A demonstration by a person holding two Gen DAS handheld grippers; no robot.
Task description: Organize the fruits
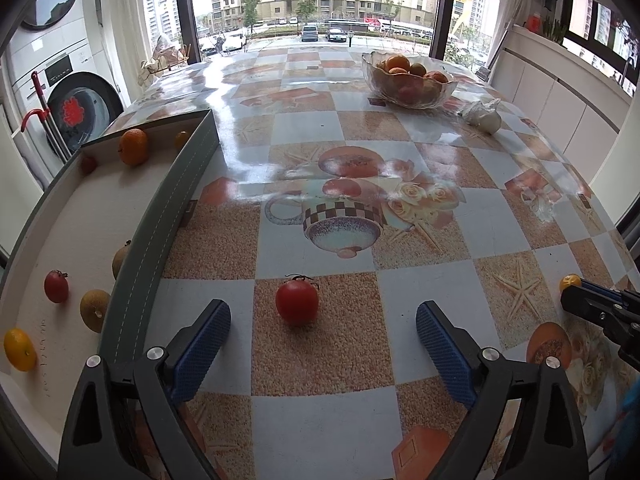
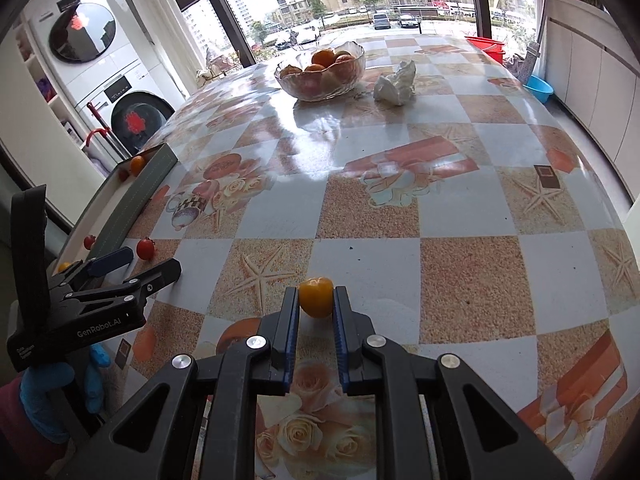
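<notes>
A: One small yellow-orange fruit [image 2: 316,297] sits clenched between the blue pads of the right tongs [image 2: 316,300], low over the checked worktop [image 2: 460,216] near its front edge.

B: And the left tongs?

A: The left tongs [image 1: 323,322] stand released, jaws wide apart, pointing down at the worktop. A red tomato [image 1: 297,301] with a green stem rests on the cloth ahead of the gap between the two blue pads, touching neither.

B: Where is everything else?

A: Just left of the tomato runs the grey wall of a shallow tray [image 1: 160,240] with a pale floor. Inside it lie a yellow fruit [image 1: 19,349], a small red tomato [image 1: 56,286], two brownish round fruits [image 1: 95,310], and at the far end an orange [image 1: 133,147]. From the right wrist view, a hand in a blue glove [image 2: 44,392] holds the left tongs' handle.

B: Anything farther back?

A: At the far side of the worktop stands a glass bowl [image 2: 320,70] heaped with oranges, and beside it a crumpled white bag [image 2: 395,82]. Beyond are large windows and, on the left, a washing machine [image 1: 76,108].
</notes>
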